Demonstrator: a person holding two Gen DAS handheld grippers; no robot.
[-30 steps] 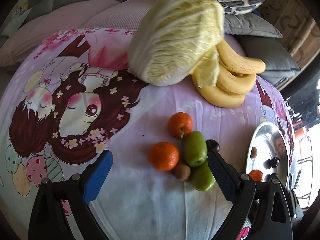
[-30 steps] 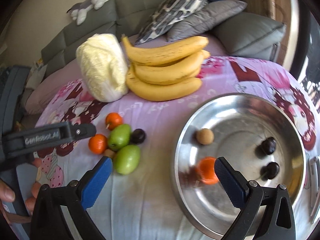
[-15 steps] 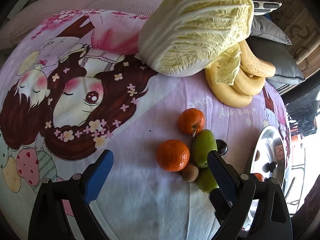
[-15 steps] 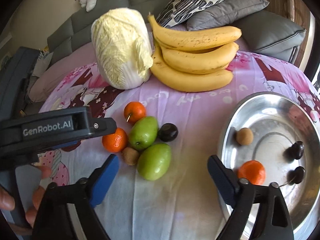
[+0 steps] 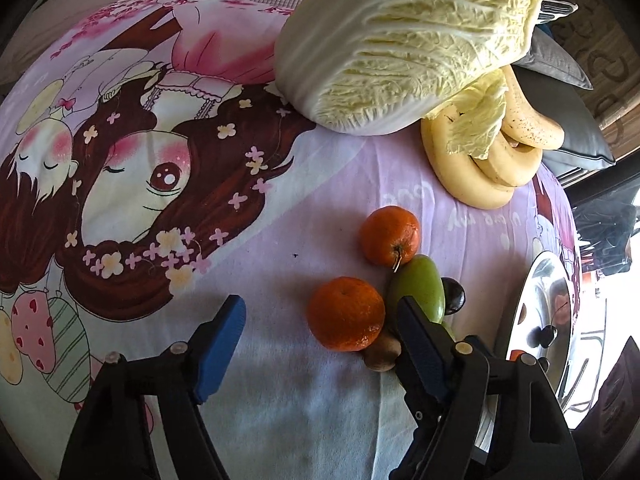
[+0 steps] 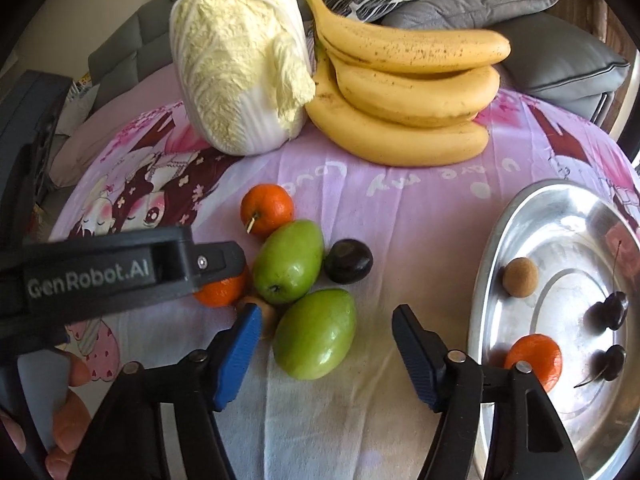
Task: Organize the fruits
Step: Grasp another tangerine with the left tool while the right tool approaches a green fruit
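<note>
A cluster of fruit lies on the pink printed cloth: two tangerines (image 5: 346, 314) (image 5: 390, 235), two green fruits (image 6: 288, 266) (image 6: 315, 333), a dark plum (image 6: 348, 261) and a small brown fruit (image 5: 382, 354). My left gripper (image 5: 320, 330) is open, its jaws on either side of the near tangerine, close above the cloth. My right gripper (image 6: 325, 338) is open around the nearer green fruit. The steel plate (image 6: 492, 264) at the right holds a tangerine (image 6: 536, 358), a brown fruit (image 6: 520, 278) and two dark cherries (image 6: 608, 311).
A napa cabbage (image 6: 240, 56) and a bunch of bananas (image 6: 404, 92) lie at the back of the cloth. Grey cushions (image 6: 560, 56) and a sofa stand behind. The left gripper's body (image 6: 120, 272) reaches in from the left in the right wrist view.
Both grippers have moved forward and down toward the fruit cluster. The right one swung left from over the plate to the green fruit. The left one now frames the near tangerine.
</note>
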